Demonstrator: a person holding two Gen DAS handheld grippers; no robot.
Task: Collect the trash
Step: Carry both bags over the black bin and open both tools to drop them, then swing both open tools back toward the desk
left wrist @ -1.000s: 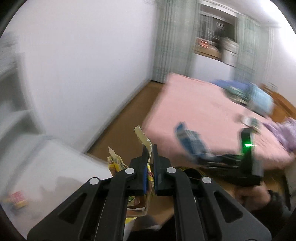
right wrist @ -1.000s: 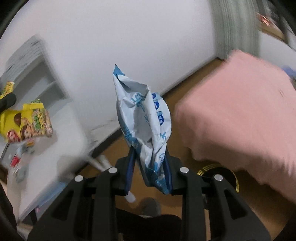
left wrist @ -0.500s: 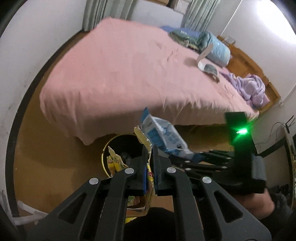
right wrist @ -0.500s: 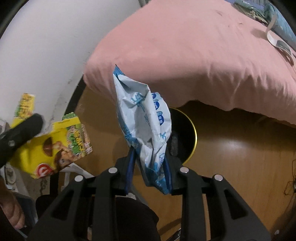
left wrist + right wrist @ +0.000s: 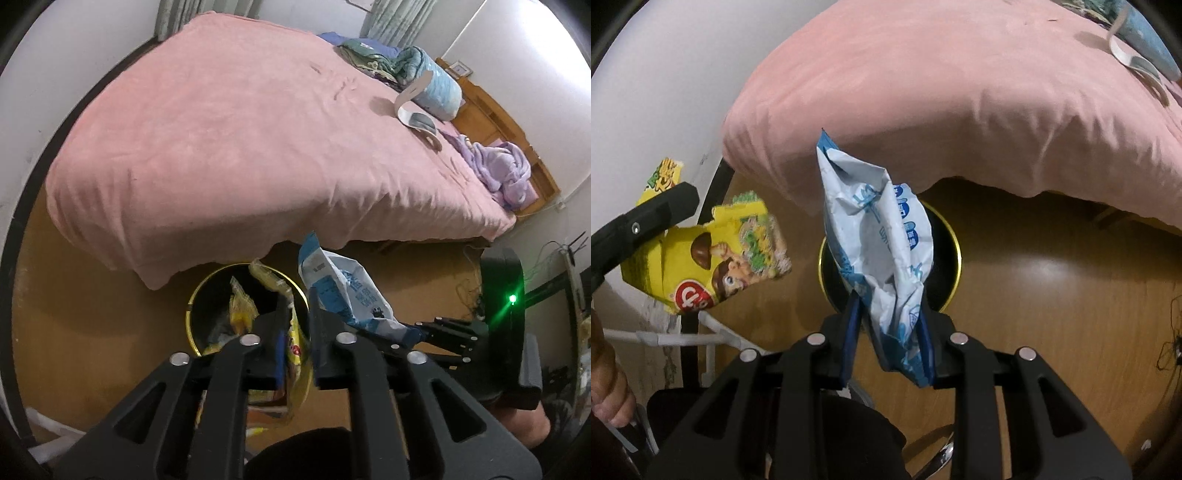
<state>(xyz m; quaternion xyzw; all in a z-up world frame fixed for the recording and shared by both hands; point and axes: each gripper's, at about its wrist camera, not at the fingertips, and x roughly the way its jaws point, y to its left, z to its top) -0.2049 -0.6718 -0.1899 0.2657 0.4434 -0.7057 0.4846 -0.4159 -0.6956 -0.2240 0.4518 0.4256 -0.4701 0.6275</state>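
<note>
My left gripper [image 5: 295, 314] is shut on a torn yellow snack box [image 5: 293, 343], which also shows in the right wrist view [image 5: 716, 254]. It hangs over a black trash bin with a gold rim [image 5: 192, 306] on the wooden floor. My right gripper [image 5: 888, 321] is shut on a crumpled blue-and-white wrapper [image 5: 879, 236], held above the same bin [image 5: 955, 243]. The wrapper [image 5: 340, 284] and right gripper [image 5: 410, 332] show just right of my left fingers.
A bed with a pink cover [image 5: 240, 129] overhangs the floor just behind the bin. Bedding and a purple cloth [image 5: 506, 173] lie at its far end. A white wall [image 5: 657, 85] and white pipes [image 5: 683, 338] are to the left. Cables [image 5: 1171, 347] lie at the right.
Both grippers swung from facing the wall and desk down toward the floor, and now hold the box and wrapper over the bin. The grips have not changed.
</note>
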